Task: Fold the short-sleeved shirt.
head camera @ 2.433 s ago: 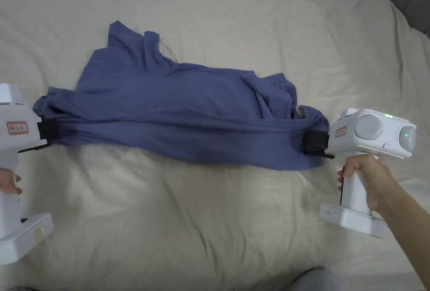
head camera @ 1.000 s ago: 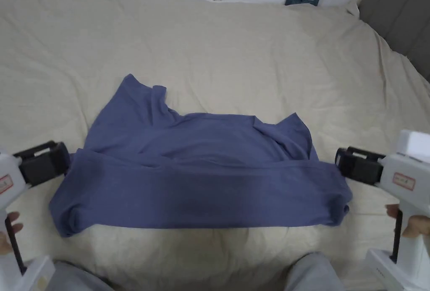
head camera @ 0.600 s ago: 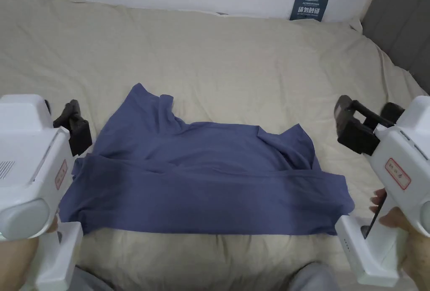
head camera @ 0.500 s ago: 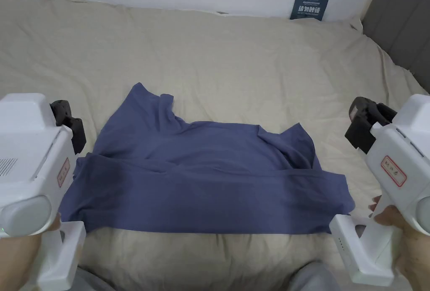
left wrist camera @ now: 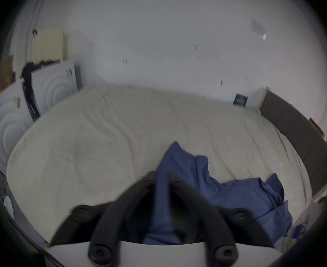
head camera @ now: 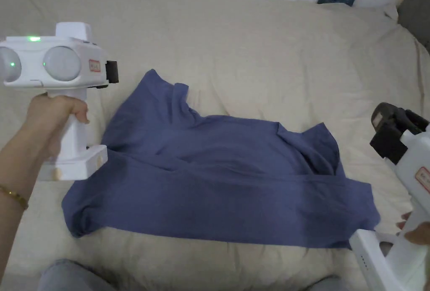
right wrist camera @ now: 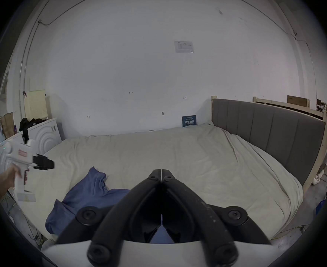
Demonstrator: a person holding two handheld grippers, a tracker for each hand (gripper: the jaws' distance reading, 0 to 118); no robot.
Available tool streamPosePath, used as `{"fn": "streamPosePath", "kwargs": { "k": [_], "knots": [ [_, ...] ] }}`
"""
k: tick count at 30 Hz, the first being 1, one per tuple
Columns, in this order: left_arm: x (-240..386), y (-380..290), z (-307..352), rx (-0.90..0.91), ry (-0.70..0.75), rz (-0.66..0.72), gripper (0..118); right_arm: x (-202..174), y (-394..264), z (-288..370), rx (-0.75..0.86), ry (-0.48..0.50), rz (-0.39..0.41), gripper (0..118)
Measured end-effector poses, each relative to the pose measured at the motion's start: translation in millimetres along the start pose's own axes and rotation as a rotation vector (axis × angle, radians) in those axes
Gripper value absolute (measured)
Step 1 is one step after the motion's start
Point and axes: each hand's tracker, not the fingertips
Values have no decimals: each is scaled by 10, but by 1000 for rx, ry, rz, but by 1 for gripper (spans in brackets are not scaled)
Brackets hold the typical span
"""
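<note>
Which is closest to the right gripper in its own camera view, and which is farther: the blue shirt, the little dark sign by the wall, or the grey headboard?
From the right gripper, in the right gripper view:
1. Blue shirt, just below and to the left of it on the bed.
2. Grey headboard, along the bed's right side.
3. Dark sign, at the far edge by the wall.
The near end of the headboard is closer than the sign; its far end stands about level with it.

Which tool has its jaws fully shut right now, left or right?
The right tool: in the right gripper view its jaws meet with no gap. The left tool is blurred, but its jaw tips stand apart, with the blue shirt visible between them.
</note>
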Motion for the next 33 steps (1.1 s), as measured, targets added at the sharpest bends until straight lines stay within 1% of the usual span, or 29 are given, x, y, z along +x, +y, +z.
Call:
{"fn": "streamPosePath", "kwargs": {
  "k": [1, 2, 3, 4, 5, 6, 9, 11, 13, 15, 17, 18, 19, 20, 23, 26, 27, 28, 29, 30, 32, 33],
  "knots": [
    [-19, 53, -206, -65, -25, 21, 67, 10, -1, -49, -7, -1, -2, 1],
    [-30, 90, -409, -136, -26, 30, 106, 22, -3, -100, -17, -3, -5, 1],
    [-45, 109, -582, -193, -26, 38, 118, -25, -1, -126, -25, -5, -9, 1],
    [-50, 108, -770, -244, -24, 38, 118, -21, -7, -181, -37, -9, -13, 1],
    [-46, 119, -903, -250, -9, 3, 115, -11, -17, -236, -49, -13, -13, 1],
    [-25, 131, -1064, -261, 1, -23, 115, 0, -34, -297, -59, -20, -15, 1],
    [-5, 80, -1470, -375, 45, -118, 115, 91, -103, -503, -106, -35, -25, 1],
    [-29, 23, -1658, -423, 83, -113, 112, 172, -164, -613, -128, -40, -32, 1],
    [-48, -46, -1729, -424, 71, -100, 108, 212, -216, -706, -152, -53, -33, 1],
    [-46, -111, -1764, -425, 53, -93, 74, 246, -265, -791, -173, -61, -32, 1],
    [-23, -203, -1763, -446, 24, -106, 32, 271, -293, -852, -190, -68, -41, 1],
    [1, -221, -1739, -414, 39, -151, 25, 279, -297, -872, -194, -69, -42, 1],
    [14, -220, -1721, -407, 37, -174, 16, 286, -298, -891, -197, -68, -43, 1],
    [3, -200, -1722, -414, 36, -165, 0, 294, -291, -914, -200, -65, -44, 1],
    [-51, -110, -1569, -378, 21, -104, 0, 309, -202, -1000, -221, -50, -34, 1],
    [-37, -34, -1289, -240, -3, -149, 0, 357, -62, -1260, -282, -34, -8, 2],
    [-35, -12, -1173, -187, -29, -142, 0, 284, -1, -1408, -324, -26, 10, 2],
    [-37, 5, -1097, -174, -49, -125, 0, 297, 33, -1549, -362, -19, 17, 4],
    [-36, 14, -1007, -156, -64, -112, 0, 316, 61, -1720, -408, -20, 16, 21],
    [-32, 9, -928, -132, -72, -114, 0, 334, 80, -1927, -471, 3, 19, 45],
    [-29, -20, -838, -121, -69, -132, 0, 367, 48, -2312, -578, 22, 29, 100],
    [-13, -37, -801, -119, -67, -138, 0, 373, -11, -2523, -642, -8, 48, 107]
  ]
}}
